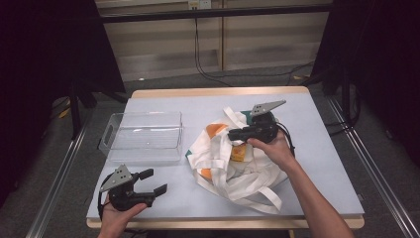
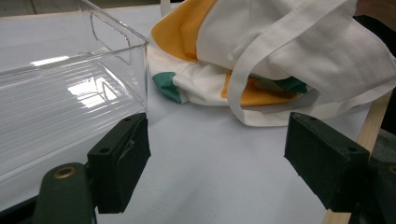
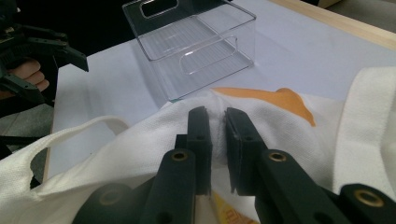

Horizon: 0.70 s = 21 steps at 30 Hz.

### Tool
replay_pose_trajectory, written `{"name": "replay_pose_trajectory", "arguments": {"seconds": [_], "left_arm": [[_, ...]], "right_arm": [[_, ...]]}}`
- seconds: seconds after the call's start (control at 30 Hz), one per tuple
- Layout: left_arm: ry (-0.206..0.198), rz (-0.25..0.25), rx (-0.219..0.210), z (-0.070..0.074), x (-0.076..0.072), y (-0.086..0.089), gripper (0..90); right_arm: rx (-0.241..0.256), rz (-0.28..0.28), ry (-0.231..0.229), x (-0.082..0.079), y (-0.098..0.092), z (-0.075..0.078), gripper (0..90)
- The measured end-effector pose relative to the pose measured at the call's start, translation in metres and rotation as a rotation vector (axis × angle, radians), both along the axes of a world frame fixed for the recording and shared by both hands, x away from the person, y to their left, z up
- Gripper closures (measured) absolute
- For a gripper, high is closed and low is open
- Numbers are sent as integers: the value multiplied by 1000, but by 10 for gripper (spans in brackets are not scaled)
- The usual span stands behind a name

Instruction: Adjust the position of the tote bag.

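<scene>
The right gripper pinches a fold of the white bag in the middle of the table. The left gripper, lower left, has its jaws spread wide. A clear bin sits just left of the bag.

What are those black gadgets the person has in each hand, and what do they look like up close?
Two matching hand-held tools. The left gripper and right gripper are black, each with two blocky jaws on arms pinned by brass-coloured rivets. Each carries a grey three-cornered plate on top and trails a black cable. No sleeves show on the person's forearms.
</scene>
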State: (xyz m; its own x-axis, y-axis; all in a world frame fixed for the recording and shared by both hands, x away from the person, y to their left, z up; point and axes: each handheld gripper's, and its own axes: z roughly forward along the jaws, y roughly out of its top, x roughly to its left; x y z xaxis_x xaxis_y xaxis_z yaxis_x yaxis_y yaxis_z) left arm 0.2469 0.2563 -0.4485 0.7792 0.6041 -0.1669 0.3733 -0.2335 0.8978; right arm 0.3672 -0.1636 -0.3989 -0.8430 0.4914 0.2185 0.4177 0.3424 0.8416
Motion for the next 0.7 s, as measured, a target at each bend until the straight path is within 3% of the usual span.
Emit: {"name": "replay_pose_trajectory", "arguments": {"seconds": [0.27, 0.37, 0.7], "left_arm": [[6, 1, 2, 0, 0, 0, 220], [4, -13, -13, 0, 0, 0, 220], [-4, -31, 2, 2, -3, 0, 218]], "right_arm": [[-14, 55, 16, 7, 26, -8, 809], [-14, 60, 20, 7, 30, -11, 808], [-11, 63, 37, 10, 39, -27, 807]]}}
